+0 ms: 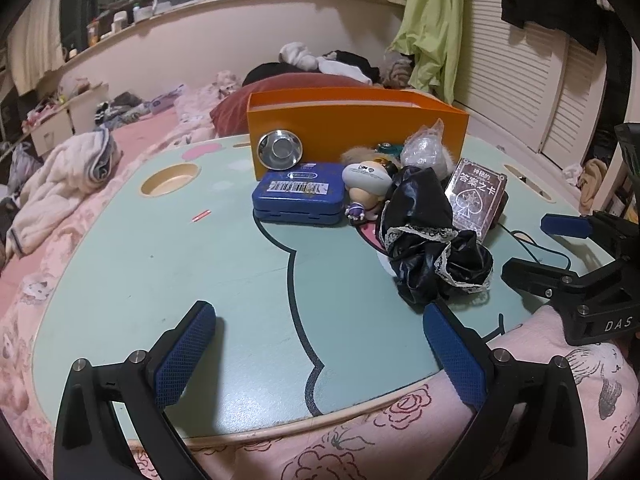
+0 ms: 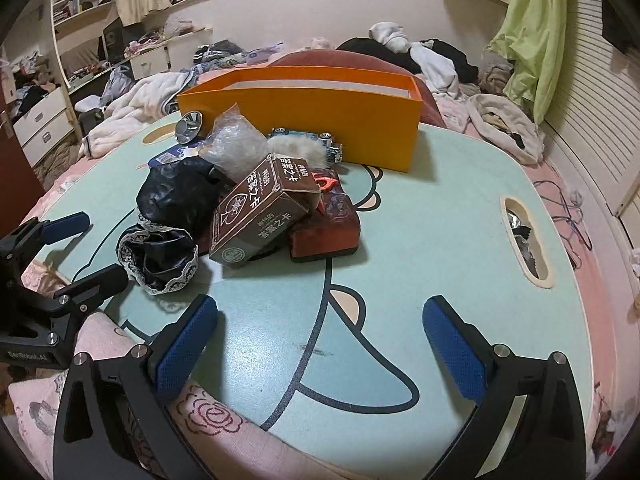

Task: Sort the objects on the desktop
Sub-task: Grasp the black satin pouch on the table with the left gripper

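— What do you have piled mid-frame?
— A blue tin (image 1: 298, 196) lying flat, a figurine (image 1: 362, 192), crumpled black lace cloth (image 1: 432, 248) and a tilted brown card box (image 1: 476, 196).
— And behind them?
— Your orange box (image 1: 356, 128), upright, open-topped.

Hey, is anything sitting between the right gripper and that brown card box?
Nothing visible blocks it. The right gripper hovers open over bare tabletop, and the brown card box lies ahead and slightly left, propped on a red cushion-like item. The black lace-trimmed fabric sits left of that path.
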### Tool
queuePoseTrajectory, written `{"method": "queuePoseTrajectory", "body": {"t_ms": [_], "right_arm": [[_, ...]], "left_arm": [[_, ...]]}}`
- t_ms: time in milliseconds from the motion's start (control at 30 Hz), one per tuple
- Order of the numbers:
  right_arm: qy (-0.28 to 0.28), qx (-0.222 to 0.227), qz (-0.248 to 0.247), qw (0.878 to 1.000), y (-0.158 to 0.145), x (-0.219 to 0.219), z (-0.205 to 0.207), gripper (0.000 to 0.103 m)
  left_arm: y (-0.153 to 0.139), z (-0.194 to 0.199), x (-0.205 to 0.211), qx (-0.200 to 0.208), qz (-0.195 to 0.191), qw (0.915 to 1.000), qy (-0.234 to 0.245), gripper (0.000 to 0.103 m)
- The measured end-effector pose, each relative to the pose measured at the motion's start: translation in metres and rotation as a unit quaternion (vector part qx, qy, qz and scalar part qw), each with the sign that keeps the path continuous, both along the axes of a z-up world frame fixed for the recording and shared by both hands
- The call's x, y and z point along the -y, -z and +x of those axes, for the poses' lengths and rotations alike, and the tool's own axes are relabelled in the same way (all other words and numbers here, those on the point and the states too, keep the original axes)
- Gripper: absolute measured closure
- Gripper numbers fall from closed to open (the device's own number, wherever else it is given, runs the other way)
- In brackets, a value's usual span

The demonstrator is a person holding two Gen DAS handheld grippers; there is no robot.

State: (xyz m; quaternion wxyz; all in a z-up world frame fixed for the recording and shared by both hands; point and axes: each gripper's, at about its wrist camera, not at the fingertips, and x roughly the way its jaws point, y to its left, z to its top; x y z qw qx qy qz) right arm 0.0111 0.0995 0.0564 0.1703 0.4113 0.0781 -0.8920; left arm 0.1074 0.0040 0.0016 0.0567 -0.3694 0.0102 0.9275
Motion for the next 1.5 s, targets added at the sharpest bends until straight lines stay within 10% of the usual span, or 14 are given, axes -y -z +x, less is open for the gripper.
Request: {"method": "queuePoseTrajectory", "body": {"t_ms": [433, 633, 733, 900, 1000, 1067, 1100, 1500], "right_arm": [[0.001, 0.001, -0.008, 1.0, 0.002, -0.006, -0.003, 0.001], [0.001, 0.001, -0.009, 1.0, 0.003, -0.007, -0.003, 0.001], [0.002, 0.0, -0.009, 1.0, 0.003, -0.007, -0.003, 0.001], [0.003, -0.001, -0.011, 1.0, 0.002, -0.008, -0.004, 0.001], [0.004, 0.0, -0.011, 1.0, 0.002, -0.009, -0.004, 0.001], [0.004, 0.0, -0.011, 1.0, 0.002, -0.009, -0.004, 0.001], [0.004, 0.0, -0.011, 1.0, 0.002, -0.008, -0.004, 0.001], [0.005, 0.0, -0.01, 1.0, 0.002, -0.01, -0.005, 0.001]], "left_arm": [[-0.026, 0.017, -0.004, -0.044, 0.046, 0.997, 0.045, 0.019], [-0.036, -0.029, -0.029, 0.026, 0.099, 0.9918, 0.077, 0.028], [-0.019, -0.05, -0.041, 0.072, 0.088, 0.9911, 0.069, 0.064], [-0.019, -0.019, -0.034, 0.037, 0.083, 0.9943, 0.057, 0.067], [-0.02, 0.007, -0.032, 0.009, 0.032, 0.9981, 0.053, 0.059], [-0.011, 0.011, -0.03, 0.007, 0.008, 0.9991, 0.041, 0.005], [-0.004, 0.005, -0.027, 0.024, 0.003, 0.9994, 0.025, 0.0], [-0.016, 0.008, -0.023, -0.01, 0.028, 0.9991, 0.031, 0.0]]}}
